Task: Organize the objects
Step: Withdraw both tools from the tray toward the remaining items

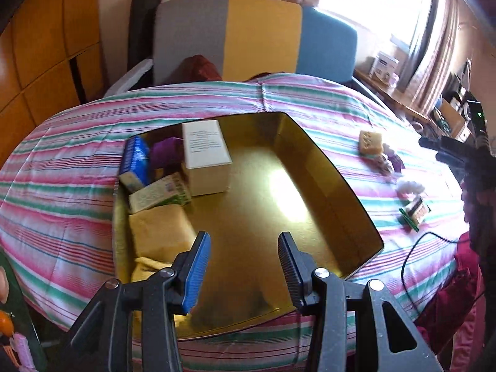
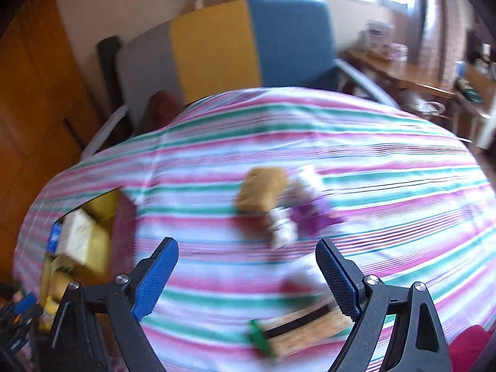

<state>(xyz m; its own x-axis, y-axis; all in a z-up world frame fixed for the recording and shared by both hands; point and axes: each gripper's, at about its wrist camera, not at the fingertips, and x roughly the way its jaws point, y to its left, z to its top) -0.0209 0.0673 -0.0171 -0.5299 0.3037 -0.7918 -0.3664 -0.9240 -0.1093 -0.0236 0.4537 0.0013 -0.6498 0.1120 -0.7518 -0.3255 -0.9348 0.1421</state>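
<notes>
Gold tray point(image 1: 310, 161): a shallow, shiny-lined open box sat on the striped cloth point(image 1: 77, 161) of the table, its near half bare.
Already in the tray: a white box point(image 1: 206, 155) stood near the far wall; beside it a blue carton point(image 1: 135, 161), a purple item point(image 1: 166, 152), a green-and-white carton point(image 1: 159, 193) and a yellow folded cloth point(image 1: 161, 232) crowded the left side.
Still loose: well apart from the tray, on the cloth, lay a tan block point(image 2: 262, 190), a purple-and-white bundle point(image 2: 297, 214) touching it, and nearer the camera a flat green-edged packet point(image 2: 297, 330); a white fluffy bit point(image 1: 409, 186) lay between them.
Left tongs point(image 1: 245, 266): partly open with nothing between the pads, hovering above the tray's bare near floor.
Right tongs point(image 2: 248, 274): jaws wide and opening, empty, above the cloth just short of the loose items; the view was blurred.
Handling, tan block: it looked light and probably spongy, so a squeeze across its short sides should hold, though too hard a pinch may deform it.
Handling, flat packet: thin and low on soft cloth; taking it by the long edges seemed safest.
Handling, bundle: small and irregular, what it was I could not tell.
</notes>
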